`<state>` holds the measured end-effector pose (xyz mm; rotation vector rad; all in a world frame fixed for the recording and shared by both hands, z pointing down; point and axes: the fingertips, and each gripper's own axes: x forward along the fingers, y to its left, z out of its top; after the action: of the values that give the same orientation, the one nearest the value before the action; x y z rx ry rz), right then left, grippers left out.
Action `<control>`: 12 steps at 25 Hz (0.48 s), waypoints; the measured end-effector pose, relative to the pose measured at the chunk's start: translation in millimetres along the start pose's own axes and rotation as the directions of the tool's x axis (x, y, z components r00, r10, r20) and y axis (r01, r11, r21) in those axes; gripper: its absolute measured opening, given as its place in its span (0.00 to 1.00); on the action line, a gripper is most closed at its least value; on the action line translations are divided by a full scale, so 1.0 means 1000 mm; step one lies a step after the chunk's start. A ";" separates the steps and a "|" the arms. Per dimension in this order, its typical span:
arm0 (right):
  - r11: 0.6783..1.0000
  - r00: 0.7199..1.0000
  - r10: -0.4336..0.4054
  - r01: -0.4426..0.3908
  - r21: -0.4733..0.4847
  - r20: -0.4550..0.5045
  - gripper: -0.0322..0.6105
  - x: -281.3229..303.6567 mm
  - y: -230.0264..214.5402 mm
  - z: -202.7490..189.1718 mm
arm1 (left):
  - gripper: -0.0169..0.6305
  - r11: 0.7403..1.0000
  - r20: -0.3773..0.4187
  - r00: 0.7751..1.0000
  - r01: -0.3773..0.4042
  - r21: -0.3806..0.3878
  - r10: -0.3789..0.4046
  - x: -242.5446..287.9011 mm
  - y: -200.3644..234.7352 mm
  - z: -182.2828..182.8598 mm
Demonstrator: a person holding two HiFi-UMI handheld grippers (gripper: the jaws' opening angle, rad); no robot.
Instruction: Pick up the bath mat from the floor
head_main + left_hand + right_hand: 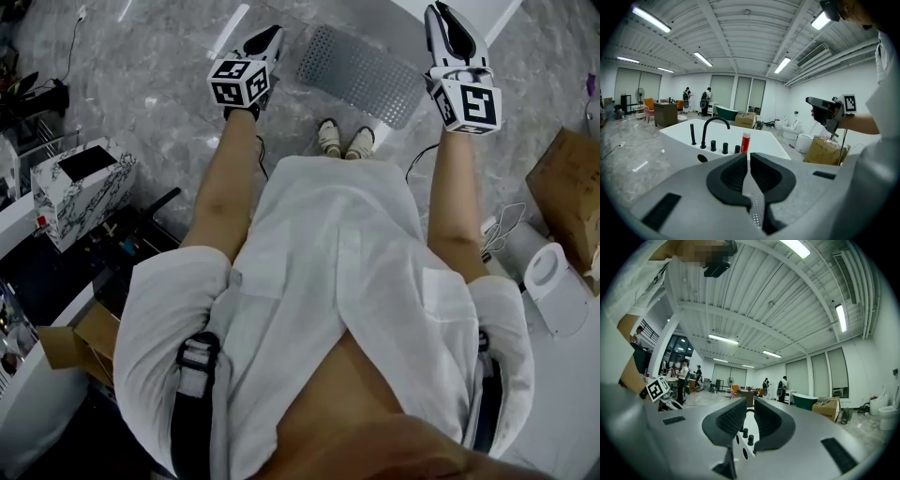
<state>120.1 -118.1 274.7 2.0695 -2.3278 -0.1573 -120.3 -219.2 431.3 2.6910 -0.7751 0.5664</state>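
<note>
Fingers [729,176] of the left gripper [748,161] are pressed together on nothing; the right gripper [750,411] stands slightly parted, empty. Bath mat [361,73] lies flat on the floor [169,75] just beyond the shoes [343,141], well below both grippers. Recommended: lower both, spread the left jaws, pinch the near edge. No legible writing; the red tube [745,142] label is too small

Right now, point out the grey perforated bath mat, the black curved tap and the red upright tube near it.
grey perforated bath mat [361,75], head view, middle of its dotted face.
black curved tap [703,136], left gripper view, its upright stem.
red upright tube [745,143], left gripper view, its red body.
</note>
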 end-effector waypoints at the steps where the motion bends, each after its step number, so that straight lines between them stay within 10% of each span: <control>1: 1.000 1.000 -0.002 0.002 0.003 0.000 0.13 -0.001 -0.002 -0.002 | 0.05 1.000 0.000 1.000 0.000 0.001 0.000 0.002 -0.002 0.001; 12: 0.998 0.998 -0.066 0.066 0.014 -0.018 0.13 0.010 -0.008 -0.017 | 0.05 0.997 -0.018 0.998 0.066 0.036 -0.065 0.032 0.009 0.008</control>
<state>128.2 -129.5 290.3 2.1470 -2.2590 -0.1235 -98.2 -243.6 439.5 2.7300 -0.6757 0.5924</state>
